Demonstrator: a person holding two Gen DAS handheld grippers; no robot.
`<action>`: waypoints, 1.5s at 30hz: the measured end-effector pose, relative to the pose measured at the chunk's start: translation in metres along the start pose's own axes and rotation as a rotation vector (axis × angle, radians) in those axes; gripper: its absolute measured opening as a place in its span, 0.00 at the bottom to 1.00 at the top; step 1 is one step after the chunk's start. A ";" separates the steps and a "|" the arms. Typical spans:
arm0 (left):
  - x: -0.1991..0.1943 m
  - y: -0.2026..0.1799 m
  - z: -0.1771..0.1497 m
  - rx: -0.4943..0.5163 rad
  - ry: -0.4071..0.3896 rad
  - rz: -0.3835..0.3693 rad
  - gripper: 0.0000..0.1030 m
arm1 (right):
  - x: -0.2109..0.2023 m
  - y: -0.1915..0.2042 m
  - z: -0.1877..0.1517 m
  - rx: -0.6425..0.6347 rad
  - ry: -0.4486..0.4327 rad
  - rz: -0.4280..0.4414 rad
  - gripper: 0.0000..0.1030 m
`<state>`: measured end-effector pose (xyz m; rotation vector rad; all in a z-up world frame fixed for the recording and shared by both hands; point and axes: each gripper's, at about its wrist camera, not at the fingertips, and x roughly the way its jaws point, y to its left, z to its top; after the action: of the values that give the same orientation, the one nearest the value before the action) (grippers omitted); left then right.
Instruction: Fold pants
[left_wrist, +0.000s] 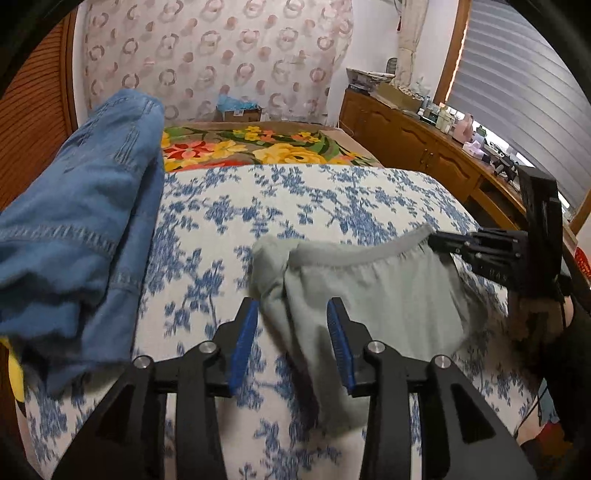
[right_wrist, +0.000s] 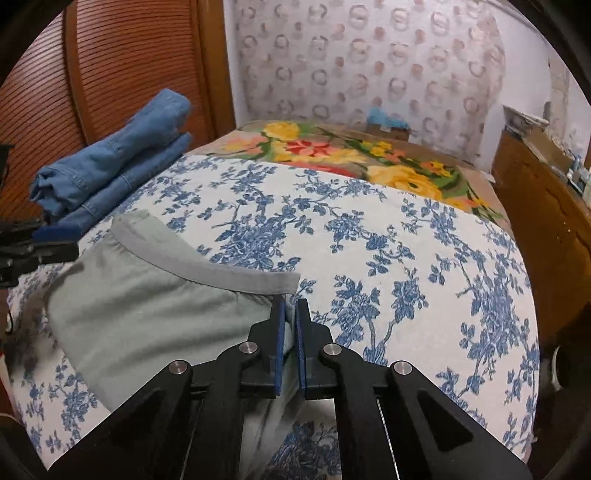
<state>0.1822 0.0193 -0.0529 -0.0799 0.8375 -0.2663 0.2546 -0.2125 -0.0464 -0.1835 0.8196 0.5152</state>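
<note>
Two grippers over the floral bedspread: grey pants lie rumpled on it, waistband corner pinched tight in the right gripper (nearly closed), left gripper parted, fabric loose between its fingers.

Left gripper angled down, jaws parted, blue pads standing clear, grey cloth lying loose between them, no pinch. Right gripper also angled down, jaws nearly together, pads pressing thin grey fabric edge. From left wrist view, right gripper reaches in from right side, fingertips clamped on waistband corner. Hands themselves hardly visible.
</note>
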 end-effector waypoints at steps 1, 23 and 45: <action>-0.002 0.000 -0.002 0.000 0.000 0.003 0.37 | -0.003 0.000 -0.001 0.005 -0.001 -0.007 0.14; -0.015 -0.025 -0.052 0.034 0.019 -0.071 0.33 | -0.064 0.024 -0.071 0.094 0.014 0.062 0.31; -0.053 -0.026 -0.049 0.031 -0.088 -0.018 0.05 | -0.100 0.034 -0.080 0.087 -0.094 0.031 0.01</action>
<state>0.1065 0.0099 -0.0429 -0.0696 0.7457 -0.2906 0.1285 -0.2479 -0.0256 -0.0664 0.7524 0.5122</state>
